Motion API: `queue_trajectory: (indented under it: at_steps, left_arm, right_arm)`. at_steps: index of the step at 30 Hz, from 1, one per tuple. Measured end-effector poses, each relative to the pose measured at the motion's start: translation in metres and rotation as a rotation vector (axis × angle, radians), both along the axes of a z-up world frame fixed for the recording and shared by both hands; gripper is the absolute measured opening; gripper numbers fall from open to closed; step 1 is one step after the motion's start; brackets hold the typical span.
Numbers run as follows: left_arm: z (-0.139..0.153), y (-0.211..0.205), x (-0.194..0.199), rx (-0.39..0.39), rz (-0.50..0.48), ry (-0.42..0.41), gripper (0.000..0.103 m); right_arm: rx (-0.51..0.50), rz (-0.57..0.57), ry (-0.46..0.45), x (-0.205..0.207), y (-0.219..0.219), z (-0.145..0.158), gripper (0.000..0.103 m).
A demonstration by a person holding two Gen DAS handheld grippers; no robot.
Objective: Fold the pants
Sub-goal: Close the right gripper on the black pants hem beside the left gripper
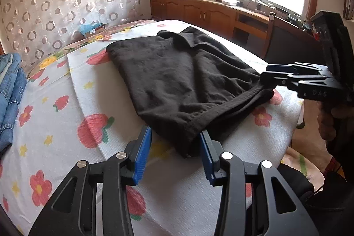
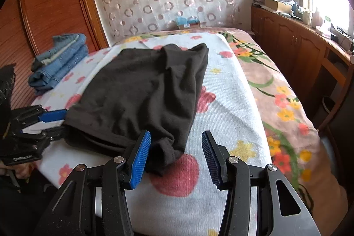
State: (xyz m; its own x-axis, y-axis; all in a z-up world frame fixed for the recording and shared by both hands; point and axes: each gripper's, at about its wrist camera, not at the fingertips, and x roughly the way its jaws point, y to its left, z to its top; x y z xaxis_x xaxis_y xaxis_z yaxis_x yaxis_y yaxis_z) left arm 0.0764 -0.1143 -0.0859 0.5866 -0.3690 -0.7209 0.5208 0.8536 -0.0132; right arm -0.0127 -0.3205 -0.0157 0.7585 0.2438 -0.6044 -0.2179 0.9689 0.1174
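On the flowered bed cover lie the black pants, folded over. Left gripper and right gripper both hang at the near edge, jaws parted, corners between them, nothing pinched.

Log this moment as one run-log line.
black pants: partly folded on bed | left hand-held gripper: open at near corner | right hand-held gripper: open at other corner
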Motion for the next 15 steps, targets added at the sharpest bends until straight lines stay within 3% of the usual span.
queue_trajectory:
  at_steps: [7,13,15]
  left_arm:
    - [-0.001,0.000,-0.003,-0.006,-0.006,0.013,0.044]
    - [-0.002,0.001,-0.003,-0.019,-0.016,0.022,0.037]
    - [-0.002,0.000,-0.003,-0.018,-0.016,0.024,0.037]
  right_arm:
    - [0.000,-0.009,0.023,0.002,0.000,-0.003,0.050]
    - [-0.009,0.013,0.038,0.001,0.008,-0.005,0.050]
    - [-0.012,0.020,0.045,0.001,0.010,-0.006,0.046]
